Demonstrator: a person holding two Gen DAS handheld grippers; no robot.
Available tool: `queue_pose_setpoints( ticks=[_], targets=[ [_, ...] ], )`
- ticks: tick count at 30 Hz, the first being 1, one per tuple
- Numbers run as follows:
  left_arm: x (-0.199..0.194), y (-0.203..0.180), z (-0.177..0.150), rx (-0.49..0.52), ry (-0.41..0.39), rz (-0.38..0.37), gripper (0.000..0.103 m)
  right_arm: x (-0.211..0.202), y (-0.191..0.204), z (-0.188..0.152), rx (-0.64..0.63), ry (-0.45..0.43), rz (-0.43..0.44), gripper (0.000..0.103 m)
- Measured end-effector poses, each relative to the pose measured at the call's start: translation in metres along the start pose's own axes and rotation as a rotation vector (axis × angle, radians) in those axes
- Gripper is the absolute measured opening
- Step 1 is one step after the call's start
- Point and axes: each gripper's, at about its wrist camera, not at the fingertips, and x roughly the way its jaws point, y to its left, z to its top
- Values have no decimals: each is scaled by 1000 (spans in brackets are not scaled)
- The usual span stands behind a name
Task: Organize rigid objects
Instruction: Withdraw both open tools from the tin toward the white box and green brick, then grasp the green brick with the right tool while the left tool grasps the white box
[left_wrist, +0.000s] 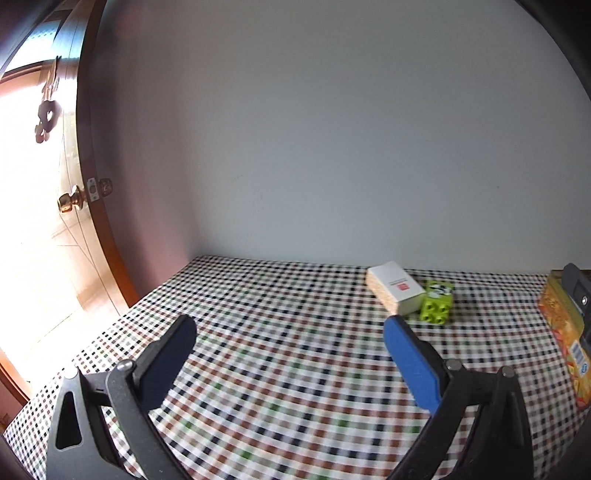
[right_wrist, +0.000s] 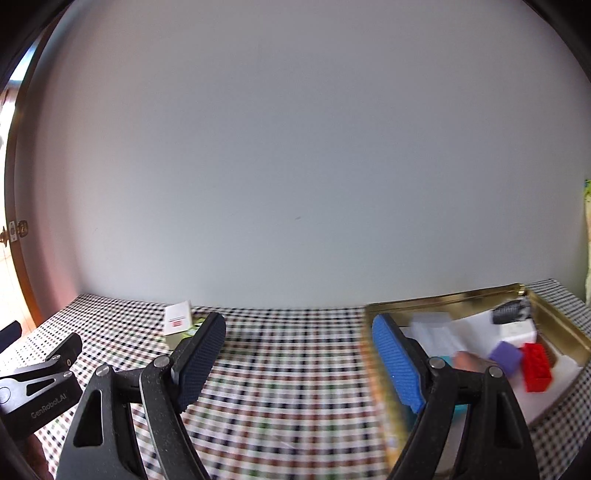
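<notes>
On the checked tablecloth (left_wrist: 280, 332), near the back wall, a white box (left_wrist: 395, 291) lies touching a green toy brick (left_wrist: 437, 301). Both look light, stiff and smooth; grip each across its flat long sides. The left gripper (left_wrist: 290, 345) and right gripper (right_wrist: 299, 349) both stand spread wide, holding nothing. A gold tin tray (right_wrist: 443, 297) at the right already holds a red brick (right_wrist: 537, 367) and a purple block (right_wrist: 505, 354). Open cloth lies between the pair and the tray; lift loads clear of the raised rim.
</notes>
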Motion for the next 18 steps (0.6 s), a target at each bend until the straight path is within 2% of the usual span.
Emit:
queue_pose_setpoints(
  ticks=[4, 14, 18],
  targets=[
    [16, 13, 3, -2, 25, 18, 103, 21, 15, 3, 21, 47, 17, 84],
    [57, 39, 8, -46, 148, 24, 102, 90, 54, 5, 37, 265, 87, 84],
    [69, 47, 10, -44, 178, 45, 102, 118, 75, -1, 12, 373, 85, 84]
  ],
)
